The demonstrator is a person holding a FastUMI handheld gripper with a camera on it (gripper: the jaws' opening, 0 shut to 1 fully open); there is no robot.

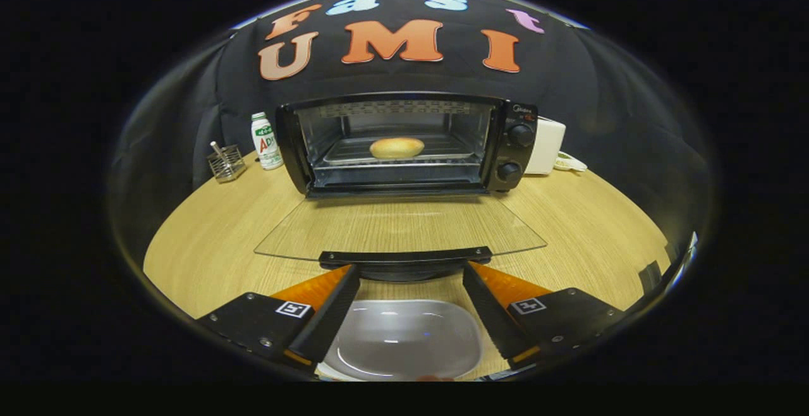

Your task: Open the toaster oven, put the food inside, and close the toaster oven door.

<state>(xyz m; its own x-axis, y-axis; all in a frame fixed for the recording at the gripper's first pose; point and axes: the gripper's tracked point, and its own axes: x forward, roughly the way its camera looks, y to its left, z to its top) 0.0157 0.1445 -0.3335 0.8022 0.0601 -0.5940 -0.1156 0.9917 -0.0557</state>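
Below your claw [411, 270] sits a white plate [404, 340] on the desk [208, 245]. Your fingers [328, 308] stand wide apart, gripping nothing, tips just short of the handle [404, 256] of the glass door [398, 226], which lies open and flat. Beyond it, the bun [397, 148] rests on the rack inside the toaster oven [407, 144].

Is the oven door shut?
No, the glass door of the toaster oven lies flat open, with the bread inside and the open gripper before its handle.
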